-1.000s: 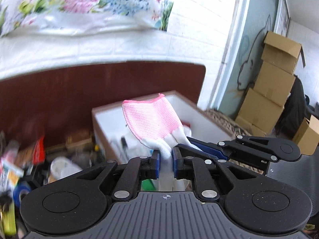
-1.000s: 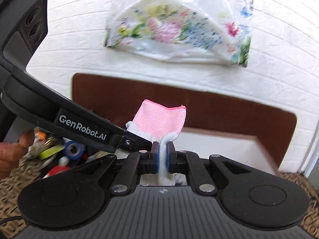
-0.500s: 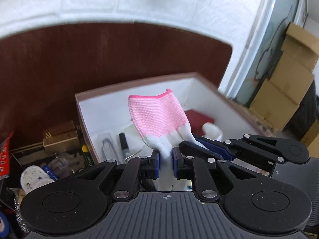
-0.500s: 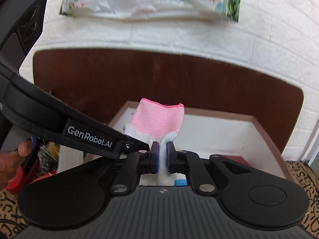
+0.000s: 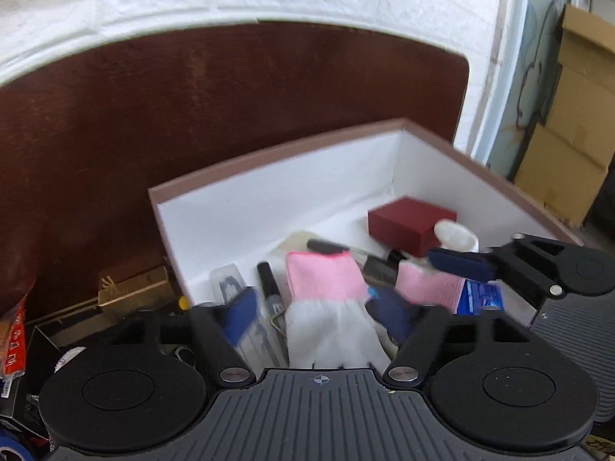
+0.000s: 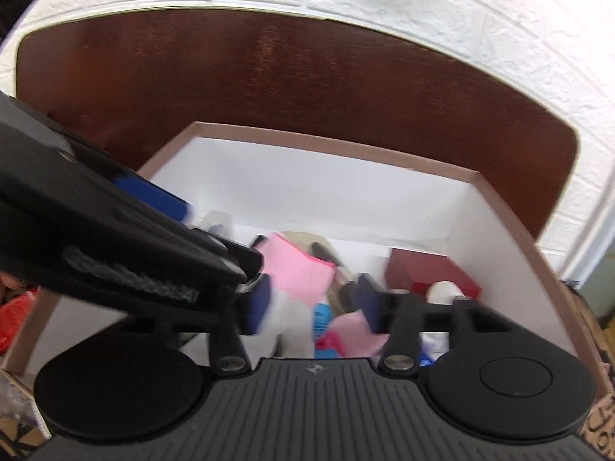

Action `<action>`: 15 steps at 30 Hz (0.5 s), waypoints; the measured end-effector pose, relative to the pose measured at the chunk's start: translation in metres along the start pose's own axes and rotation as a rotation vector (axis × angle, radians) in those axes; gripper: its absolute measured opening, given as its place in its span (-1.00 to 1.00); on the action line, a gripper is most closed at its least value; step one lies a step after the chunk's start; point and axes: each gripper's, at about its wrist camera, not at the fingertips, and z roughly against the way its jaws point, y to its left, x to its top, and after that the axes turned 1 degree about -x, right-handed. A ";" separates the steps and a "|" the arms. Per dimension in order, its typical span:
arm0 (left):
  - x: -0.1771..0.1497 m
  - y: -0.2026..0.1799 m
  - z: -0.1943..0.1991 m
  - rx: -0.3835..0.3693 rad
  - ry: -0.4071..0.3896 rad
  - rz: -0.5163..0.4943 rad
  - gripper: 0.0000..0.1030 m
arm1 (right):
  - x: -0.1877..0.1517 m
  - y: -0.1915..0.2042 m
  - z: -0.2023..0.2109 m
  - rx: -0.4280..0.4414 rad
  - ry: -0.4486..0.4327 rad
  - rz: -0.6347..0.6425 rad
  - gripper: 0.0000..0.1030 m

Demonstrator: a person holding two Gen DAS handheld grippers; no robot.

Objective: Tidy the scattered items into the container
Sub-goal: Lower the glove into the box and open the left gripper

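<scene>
My left hand-held gripper [image 5: 313, 313] stands with its jaws wide apart, having just opened over the container [image 5: 269, 192], and the pink-and-white glove [image 5: 326, 299] lies between its fingers without either pad pressing on it; I let it go because this is where it belongs. In that view the white fingers of the glove lie nearest me, almost under the gripper's body, and the pink cuff points away toward the far wall of the box. My right hand-held gripper [image 6: 313, 305] is open as well, its jaws having just spread, and in its own view the same glove [image 6: 296, 269] is blurred just in front of its left pad, loose and, I judge, dropping or only just settled. Both tools hang close together over the near part of the box, the right one showing at the right edge of the left view, because the two of them carried one limp thing between them. Just beyond the glove, a second patch of pink fabric [image 5: 430, 286] lies to the right, perhaps its partner, beside a blue packet [image 5: 482, 296]. A black pen [image 5: 271, 286] and a clear tube [image 5: 228, 280] lie left of the glove on the box floor. Farther in sit a dark red box [image 5: 411, 223] and a white cap-like thing [image 5: 455, 234] near the back corner. Outside the container, on the surface to its left, a gold box [image 5: 134, 288] and other odds remain, so I judge the tidying is not finished.
</scene>
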 end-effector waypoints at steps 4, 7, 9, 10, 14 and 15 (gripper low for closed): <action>0.003 0.003 0.012 -0.026 -0.032 0.056 0.89 | 0.001 0.003 0.013 -0.010 -0.032 0.024 0.65; 0.001 0.002 0.022 -0.022 -0.029 0.065 0.89 | 0.000 0.007 0.024 -0.037 -0.056 0.039 0.92; -0.004 -0.002 0.031 -0.007 -0.045 0.057 0.90 | -0.001 0.008 0.032 -0.041 -0.059 0.034 0.98; -0.005 -0.005 0.035 0.013 -0.052 0.051 0.95 | -0.002 0.009 0.036 -0.036 -0.057 0.027 0.99; -0.019 -0.016 0.051 0.148 -0.089 0.037 1.00 | -0.005 0.011 0.051 -0.013 -0.052 -0.025 0.99; -0.024 -0.019 0.057 0.158 -0.103 0.024 1.00 | -0.006 0.012 0.055 -0.012 -0.052 -0.036 1.00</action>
